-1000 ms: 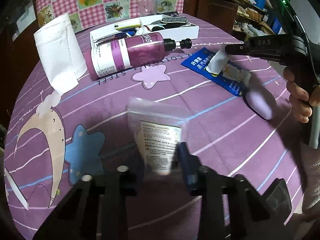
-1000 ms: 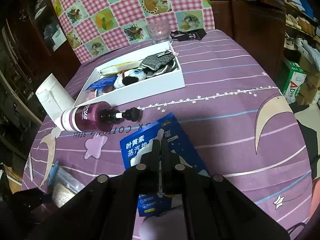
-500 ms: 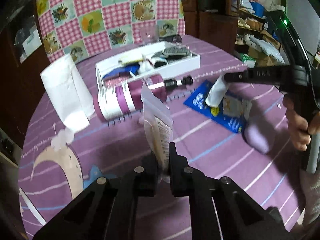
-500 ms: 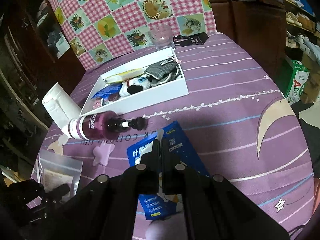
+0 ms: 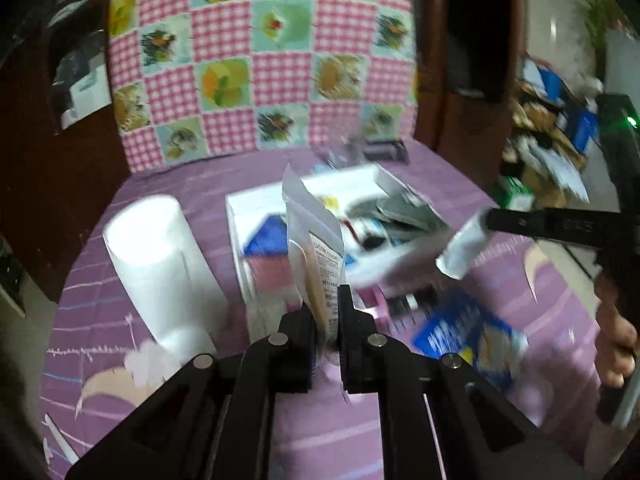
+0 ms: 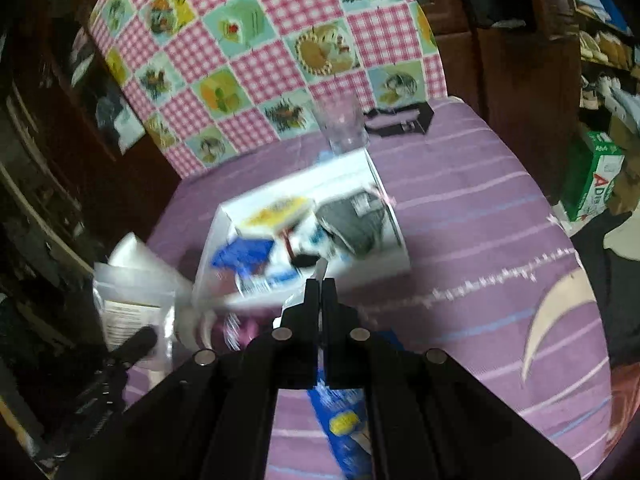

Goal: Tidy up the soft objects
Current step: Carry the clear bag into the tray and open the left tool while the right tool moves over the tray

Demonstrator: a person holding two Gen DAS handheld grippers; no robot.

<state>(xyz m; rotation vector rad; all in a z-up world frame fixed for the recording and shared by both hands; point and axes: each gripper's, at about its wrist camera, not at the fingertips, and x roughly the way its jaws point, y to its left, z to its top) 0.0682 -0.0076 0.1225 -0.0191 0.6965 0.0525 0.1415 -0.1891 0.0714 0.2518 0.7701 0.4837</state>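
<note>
The left gripper [image 5: 327, 312] is pinching the lower edge of a clear zip pouch [image 5: 316, 256] with a printed label, jaws closed onto it, so the pouch is standing upright above the fingers and hanging clear of the purple tabletop [image 5: 472, 196]. Gripping by the edge is probably what keeps so limp a pouch from folding over. The right gripper [image 6: 319, 292] is fully closed on a thin white packet [image 5: 464, 250]; in its own view only a sliver of the packet is showing above the fingertips. Both items are being held in front of the white box [image 6: 386, 216], likely because it is serving as the collecting place: it is already holding dark grey fabric [image 6: 352, 224], a yellow item and something blue.

Counted: two grippers, each holding one soft item; one white box; one white paper roll [image 5: 160, 264] lying to its left; one blue sachet pack [image 5: 468, 336] lying flat on the tabletop; one clear glass [image 6: 344, 124] standing behind the box. A purple bottle is partly hidden.
</note>
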